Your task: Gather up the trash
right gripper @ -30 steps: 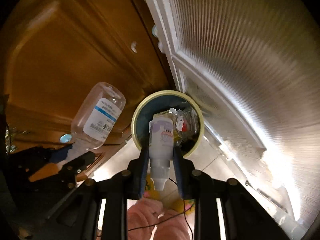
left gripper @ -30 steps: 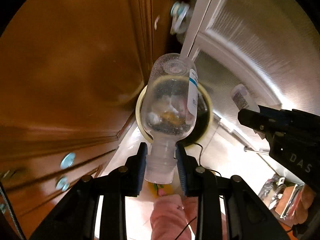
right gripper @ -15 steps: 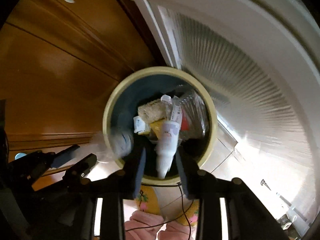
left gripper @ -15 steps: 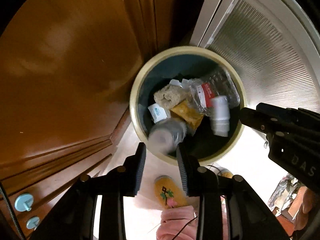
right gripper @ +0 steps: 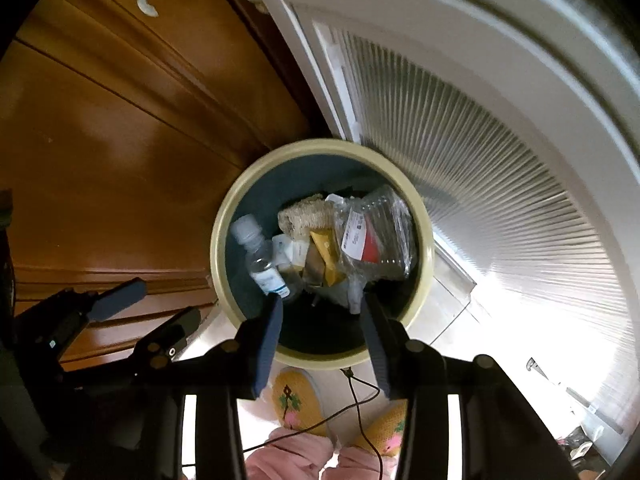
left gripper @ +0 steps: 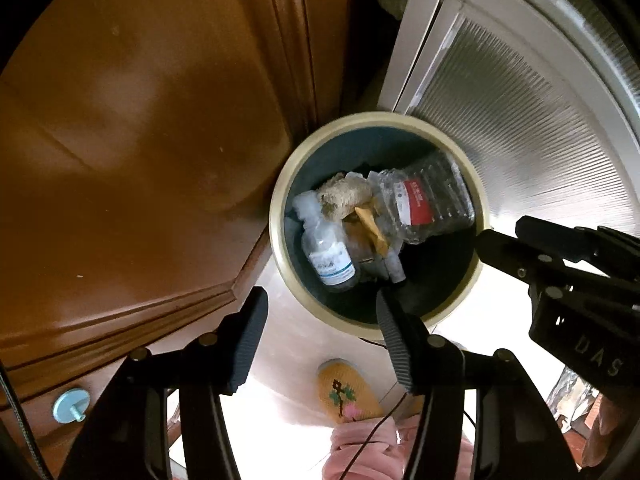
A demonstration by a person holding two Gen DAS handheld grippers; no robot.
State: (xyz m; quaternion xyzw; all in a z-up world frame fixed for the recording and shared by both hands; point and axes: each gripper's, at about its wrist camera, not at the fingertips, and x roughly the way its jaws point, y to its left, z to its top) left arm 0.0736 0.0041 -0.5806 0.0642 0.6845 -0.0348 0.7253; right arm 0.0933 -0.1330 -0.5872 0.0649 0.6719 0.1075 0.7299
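Both sets of jaws are apart with nothing between them, and they've just been opening. The left gripper (left gripper: 320, 312) sits low in the left wrist view, its pads framing the near rim of the trash bin (left gripper: 280, 184). The right gripper (right gripper: 320, 312) does the same in its own view, tips over the lower edge of the bin.

Inside the bin, the clear bottle with the white and blue label (left gripper: 328, 248) lies along the left inner wall, cap end toward the upper left. The small white bottle (left gripper: 394, 268) is harder to make out; it looks to be lying near the middle bottom of the pile, partly buried. Next to them there's a crumpled clear plastic bottle with a red label (left gripper: 424, 208) at the upper right, a beige sponge-like lump (left gripper: 344, 196) at the top, and a yellowish wrapper (left gripper: 370, 228) in the middle.

Further out: a brown wooden cabinet (left gripper: 140, 140) fills the left of the frame, and a white door with ribbed glass (left gripper: 520, 120) the right. At the bottom edge you can see yellow embroidered slippers (right gripper: 296, 400) and pink trouser legs (left gripper: 360, 452) on a pale floor.
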